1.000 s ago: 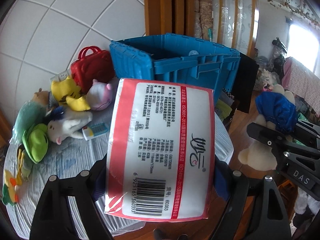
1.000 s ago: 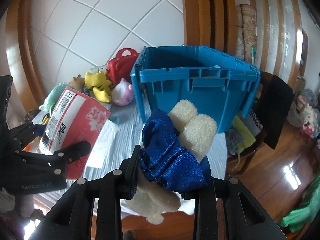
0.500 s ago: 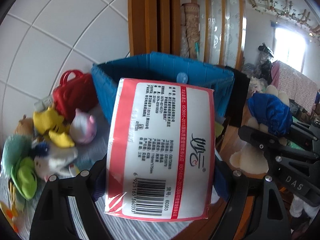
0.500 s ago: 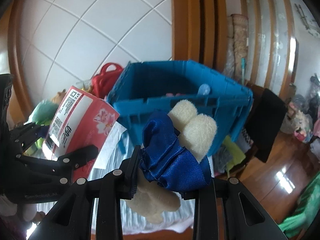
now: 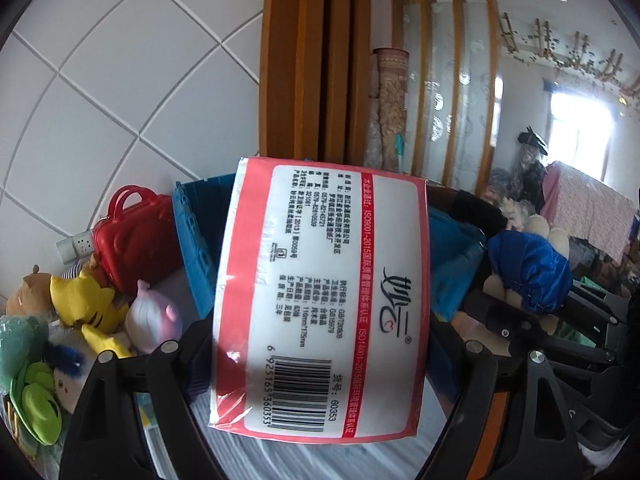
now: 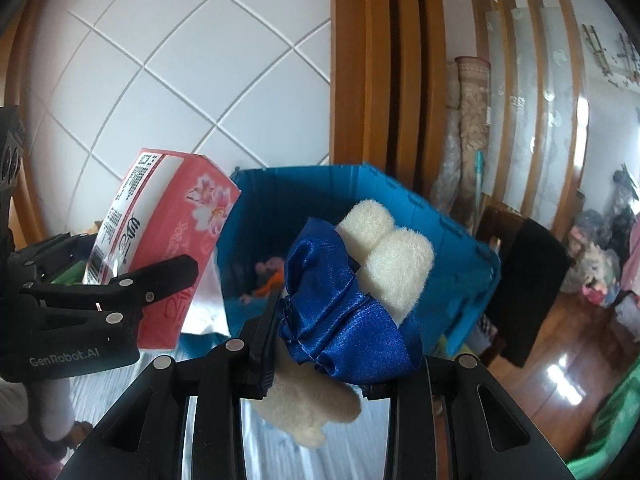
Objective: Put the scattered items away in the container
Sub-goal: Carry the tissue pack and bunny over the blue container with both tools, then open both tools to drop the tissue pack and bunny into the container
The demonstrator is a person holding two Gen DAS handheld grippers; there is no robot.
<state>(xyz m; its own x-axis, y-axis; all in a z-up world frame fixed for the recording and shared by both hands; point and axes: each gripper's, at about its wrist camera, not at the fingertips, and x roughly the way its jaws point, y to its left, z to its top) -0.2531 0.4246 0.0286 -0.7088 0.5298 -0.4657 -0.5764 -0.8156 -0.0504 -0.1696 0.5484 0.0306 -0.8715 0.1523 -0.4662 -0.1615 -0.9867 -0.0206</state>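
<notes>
Over at the blue crate, both loads have moved in a lot closer than they were a second ago: back then you could see the whole front wall of the bin with tabletop in front of it, and now the right wrist view looks down past the rim into the inside, where a couple of small pink and orange things already lie on the bottom. The left hand-held gripper is clamped on the red-and-white tissue pack, held up at the near left corner of the crate, so it blocks most of the bin in that view. The right hand-held gripper is squeezed shut on the plush toy in the blue satin skirt, cream feet pointing up, just at the front edge. So I'd say transport is basically done and both are about ready to drop. Left-side pile, the red toy suitcase, yellow plush and pink plush, sits on the tabletop waiting its turn.
</notes>
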